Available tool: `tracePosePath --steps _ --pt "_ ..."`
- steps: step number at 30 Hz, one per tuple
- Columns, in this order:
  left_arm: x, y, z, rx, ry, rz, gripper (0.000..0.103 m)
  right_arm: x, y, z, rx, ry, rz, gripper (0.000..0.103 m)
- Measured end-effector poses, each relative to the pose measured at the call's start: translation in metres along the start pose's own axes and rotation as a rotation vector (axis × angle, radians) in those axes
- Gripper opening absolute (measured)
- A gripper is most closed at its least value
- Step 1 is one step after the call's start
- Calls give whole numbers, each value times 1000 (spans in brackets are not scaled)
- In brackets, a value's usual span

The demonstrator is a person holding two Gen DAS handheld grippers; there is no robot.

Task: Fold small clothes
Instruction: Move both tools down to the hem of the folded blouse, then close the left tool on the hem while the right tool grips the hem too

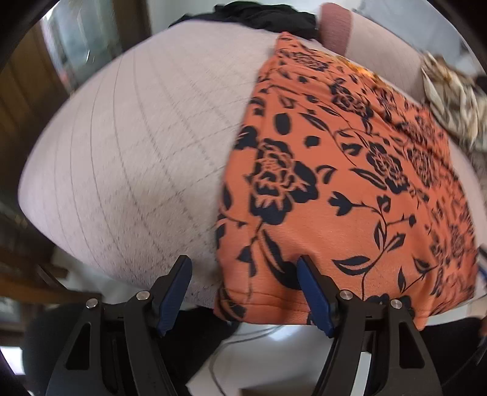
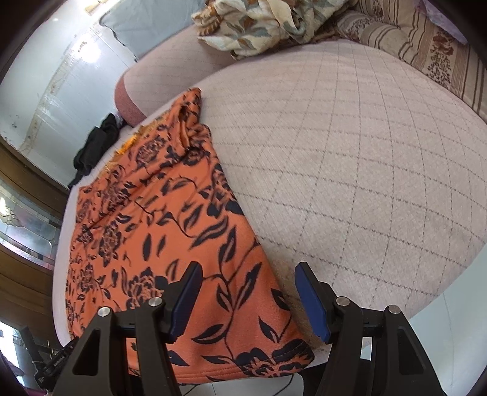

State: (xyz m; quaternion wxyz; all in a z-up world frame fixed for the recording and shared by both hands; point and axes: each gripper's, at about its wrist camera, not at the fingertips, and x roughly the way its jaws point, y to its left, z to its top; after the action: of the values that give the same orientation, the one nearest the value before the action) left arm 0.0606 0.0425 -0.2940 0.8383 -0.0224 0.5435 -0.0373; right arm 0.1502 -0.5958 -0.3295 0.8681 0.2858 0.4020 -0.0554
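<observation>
An orange garment with a black flower print (image 1: pixel 334 182) lies flat on a pale quilted cushion (image 1: pixel 137 137). In the left wrist view my left gripper (image 1: pixel 243 265) hovers over the garment's near left corner. Its blue pads stand wide apart, one over the cushion and one over the cloth, gripping nothing. In the right wrist view the same garment (image 2: pixel 158 219) runs away from the near edge. My right gripper (image 2: pixel 249 269) is open above its near right edge. The left finger is over the cloth and the right finger over the bare cushion (image 2: pixel 365 152).
A black piece of clothing (image 2: pixel 94 146) lies at the far end of the cushion, beside a pink bolster (image 2: pixel 127 97). A crumpled leaf-patterned blanket (image 2: pixel 258 24) and a striped pillow (image 2: pixel 426 51) sit at the back. The cushion's near edge drops to a white floor with cables.
</observation>
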Motion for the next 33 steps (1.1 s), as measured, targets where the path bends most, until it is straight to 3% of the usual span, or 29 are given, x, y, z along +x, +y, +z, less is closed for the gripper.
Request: tracePosePath --steps 5,8,10,11,12,15,17,20,21,25,28,30,33 --pt "0 15 -1 -23 19 -71 71 8 6 -3 -37 20 -49 68" --pt "-1 13 -3 13 5 -51 51 11 16 -7 -104 19 -95 67" --pt "-3 12 -2 26 -7 -67 35 12 25 -11 -163 20 -99 61" --pt "-4 12 -2 27 -9 -86 25 12 30 -14 -203 20 -91 47" --pt "-4 11 -1 28 -9 -93 23 11 36 -18 -245 15 -95 34" --pt "-4 10 -1 30 -7 -87 23 8 48 -25 -328 -11 -104 23" --pt "-4 10 -1 21 -2 -90 31 4 48 -26 -329 -29 -88 23" --pt "0 6 0 13 14 -111 70 1 37 -21 -250 -16 -52 24" --pt "3 2 1 12 23 -105 75 2 33 -20 -220 -4 -49 24" --pt "7 -6 -2 43 13 -71 74 5 24 -16 -148 45 -40 26" --pt "6 -9 -1 64 -19 -45 47 7 29 -19 -196 40 -44 29" --pt "1 -7 2 68 -34 -73 12 7 37 -22 -261 27 -42 25" --pt "-1 -9 6 66 -28 -99 11 2 50 -29 -355 -4 -35 10"
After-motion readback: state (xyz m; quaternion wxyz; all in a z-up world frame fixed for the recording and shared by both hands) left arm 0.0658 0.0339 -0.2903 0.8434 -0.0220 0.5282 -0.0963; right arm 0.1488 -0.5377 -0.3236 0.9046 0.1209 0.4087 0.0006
